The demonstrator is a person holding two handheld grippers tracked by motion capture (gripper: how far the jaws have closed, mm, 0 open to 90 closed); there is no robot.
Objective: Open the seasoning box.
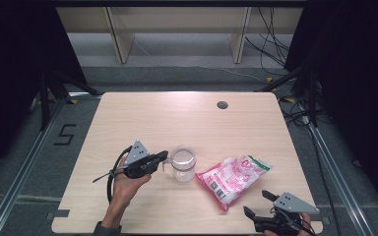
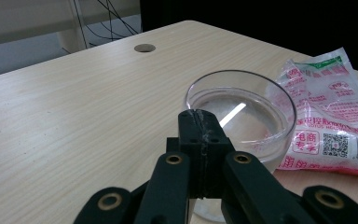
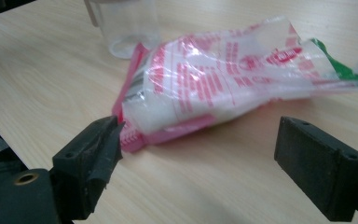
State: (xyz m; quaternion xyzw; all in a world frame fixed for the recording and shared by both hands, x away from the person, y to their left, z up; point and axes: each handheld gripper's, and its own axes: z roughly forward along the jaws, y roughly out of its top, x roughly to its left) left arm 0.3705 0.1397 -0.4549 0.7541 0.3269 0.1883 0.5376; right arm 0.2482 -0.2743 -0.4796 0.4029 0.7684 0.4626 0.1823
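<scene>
We hold the left gripper (image 1: 163, 156) level above the worktop (image 1: 177, 113), a little left of its middle, and its jaws are pressed fully together with nothing visible between them. In the left gripper view their closed tips meet just at the near rim of the cup (image 2: 240, 114), a clear plastic one that stands upright; whether they touch the rim or its small side handle we cannot tell. In the high view the cup (image 1: 183, 163) sits near the middle of the worktop, toward the near edge.

Just to the right of the cup lies the bag (image 1: 234, 178), pink and white with a green strip at its far end, flat on the worktop and slanting toward the near right corner.

Our right gripper (image 1: 257, 204) is at the near right corner, its jaws spread wide and holding nothing. In the right gripper view the bag (image 3: 223, 88) lies just beyond the tips, one pink corner close to the left tip.
</scene>
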